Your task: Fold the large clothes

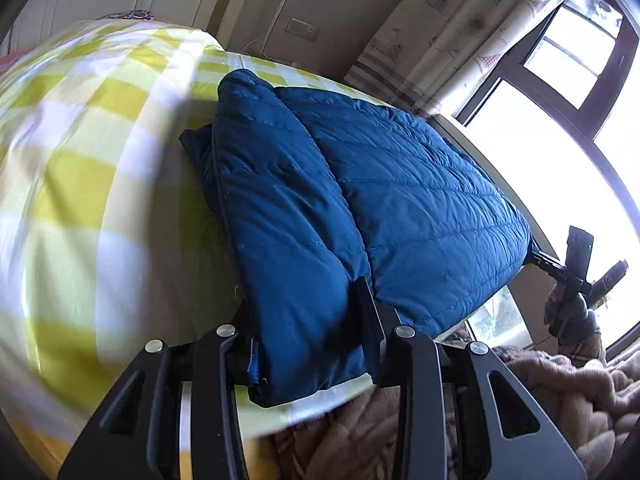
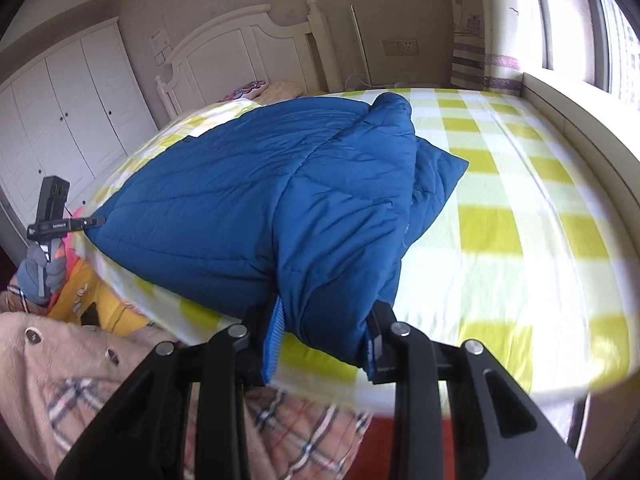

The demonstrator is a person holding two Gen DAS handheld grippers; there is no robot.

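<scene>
Black fingers of your left gripper sit right at the bottom of the left view, and they pinch the near edge of the blue coat. A fat bunch of the puffy cloth is squeezed between them. Your right gripper does the same thing at the bottom of the right view. It is clamped on the coat's other near corner, where a strip of ribbed blue trim pokes out beside one finger.

You can see each gripper from the other one's camera, too. Your right gripper shows at the far right of the left view, held in a gloved hand, with its tip touching the coat's corner. Your left gripper shows at the left of the right view, also in a gloved hand, with its tip at the coat's corner.

Your coat lies on the bed, on a sheet with yellow and white squares. It is near the foot edge of the bed, and its near edge hangs a little past that edge. One side of it is folded over on top, so it makes a long puffy hump down the coat.

Past the bed stand a white headboard and white cupboard doors. A bright window with a curtain is on the other side.
</scene>
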